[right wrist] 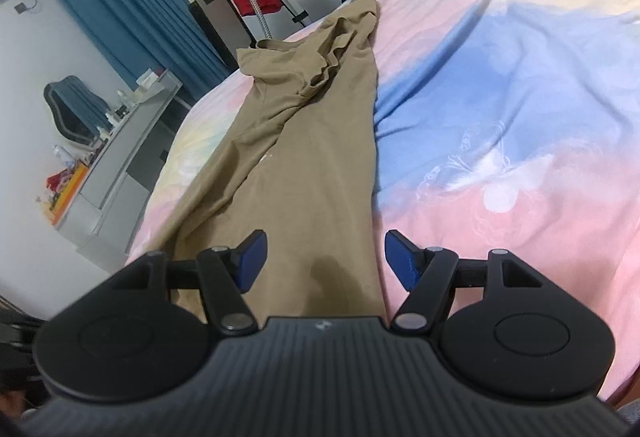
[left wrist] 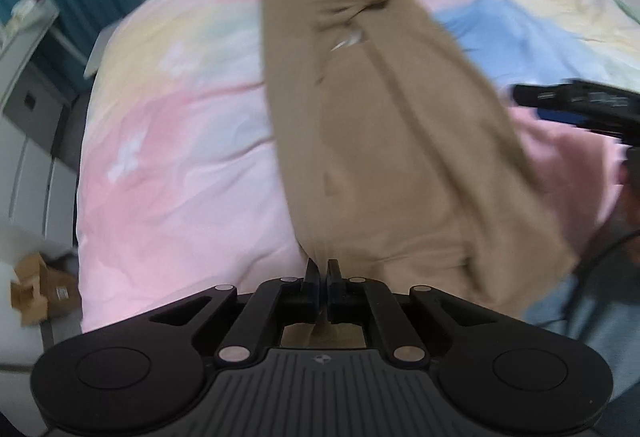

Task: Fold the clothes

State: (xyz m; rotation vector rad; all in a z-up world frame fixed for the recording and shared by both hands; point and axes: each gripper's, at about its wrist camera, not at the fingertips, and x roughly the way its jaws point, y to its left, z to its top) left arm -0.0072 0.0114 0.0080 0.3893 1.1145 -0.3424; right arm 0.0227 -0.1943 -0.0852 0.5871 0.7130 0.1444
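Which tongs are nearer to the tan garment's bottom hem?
Left. The left tongs are shut on the tan garment at its hem; the right tongs hover open above it, not gripping.

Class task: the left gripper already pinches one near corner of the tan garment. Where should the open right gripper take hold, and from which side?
Probably the near hem of the tan garment, which lies flat between the right gripper fingers; come from above. Left gripper holds the other corner.
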